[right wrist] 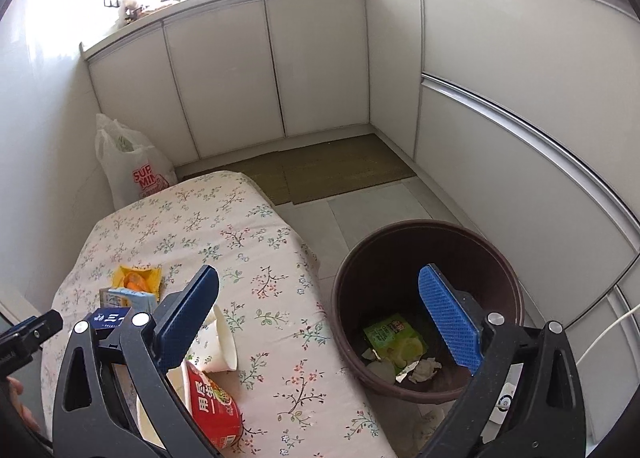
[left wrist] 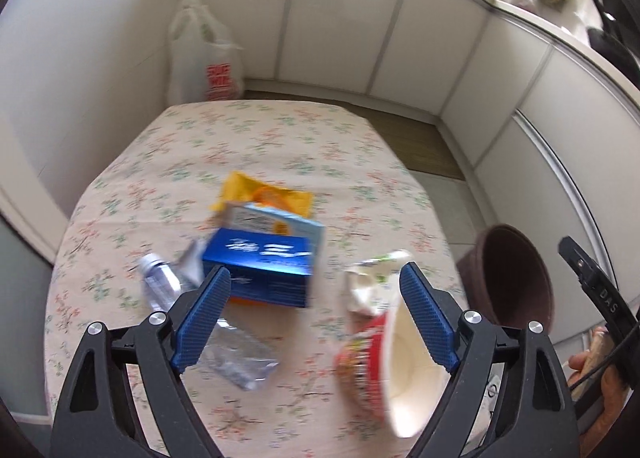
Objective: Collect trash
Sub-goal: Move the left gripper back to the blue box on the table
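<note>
We see the L gripper (left wrist: 316,286) spread wide over the table (left wrist: 132,186), floral cloth, nothing pinched btw its blue pads (left wrist: 202,318). Left wrist view is motion-blurred. Trash on the table: blue carton (left wrist: 264,262) lying w/ a yellow snack wrapper (left wrist: 260,194) just behind it, touching or overlapping, can't tell which. Clear plastic bottle (left wrist: 192,314) on its side near the L pad, partly hidden by it. Red noodle cup (left wrist: 372,358) tipped on its side at the table's near right part, open mouth toward the R pad; a crumpled white paper lid or cup (left wrist: 372,282) just beyond it, touching.

R gripper (right wrist: 320,314) also spread wide, empty; its right pad sits in front of the brown bin (right wrist: 424,242) on the floor just beside the table edge, its left pad over the table. Inside the bin we see a green wrapper (right wrist: 394,342) and crumpled white paper bits (right wrist: 424,370) at the bottom. In the right wrist view the noodle cup and white cup lie near the table's near edge, behind the left pad.

White plastic bag (right wrist: 128,166) w/ red print stands on the floor past the table's far end, against the wall. Cabinets (right wrist: 224,70) line the back and right side.
</note>
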{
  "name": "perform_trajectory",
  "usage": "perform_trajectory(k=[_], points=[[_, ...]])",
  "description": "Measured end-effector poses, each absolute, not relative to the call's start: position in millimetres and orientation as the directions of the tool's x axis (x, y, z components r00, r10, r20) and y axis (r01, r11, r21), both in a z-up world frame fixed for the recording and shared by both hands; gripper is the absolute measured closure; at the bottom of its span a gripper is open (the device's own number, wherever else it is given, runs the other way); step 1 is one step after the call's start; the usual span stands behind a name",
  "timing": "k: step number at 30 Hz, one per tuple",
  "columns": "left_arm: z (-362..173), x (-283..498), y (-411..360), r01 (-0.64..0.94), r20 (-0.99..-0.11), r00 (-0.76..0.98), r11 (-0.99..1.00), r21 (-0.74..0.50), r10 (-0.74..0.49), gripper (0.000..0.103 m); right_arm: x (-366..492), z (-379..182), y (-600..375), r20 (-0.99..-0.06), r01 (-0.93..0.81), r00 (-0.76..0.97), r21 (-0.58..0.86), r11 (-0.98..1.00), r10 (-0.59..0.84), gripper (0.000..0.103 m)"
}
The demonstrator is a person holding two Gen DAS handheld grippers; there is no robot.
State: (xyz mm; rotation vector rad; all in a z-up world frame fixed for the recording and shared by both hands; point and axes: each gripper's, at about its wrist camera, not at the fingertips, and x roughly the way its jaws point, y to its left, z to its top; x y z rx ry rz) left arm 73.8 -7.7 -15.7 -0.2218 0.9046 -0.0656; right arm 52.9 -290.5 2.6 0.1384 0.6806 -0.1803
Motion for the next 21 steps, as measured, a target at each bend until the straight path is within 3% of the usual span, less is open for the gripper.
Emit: perform_trajectory(k=[4, 10, 21], points=[[-38.3, 72.1, 44.1, -0.168, -0.795, 0.592, 0.944, -0.284, -0.134, 0.019, 56.8, -1.5, -264.7, -0.635, 0.164, 0.765, 0.034, 0.986, -0.106, 0.007], [-57.5, 73.5, 107.3, -0.34, -0.803, 0.555, 0.822, -0.457, -0.217, 0.019, 61.8, -3.2, -237.3, -0.624, 0.118, 0.779, 0.048, 0.992, -0.063, 0.007], [-87.0, 73.6, 137.0, -0.44, -0.795, 0.507, 0.693, -0.572, -0.334, 0.019, 72.9, -16.7, -203.4, -0.655, 0.077, 0.755, 0.067, 0.995, -0.014, 0.007]])
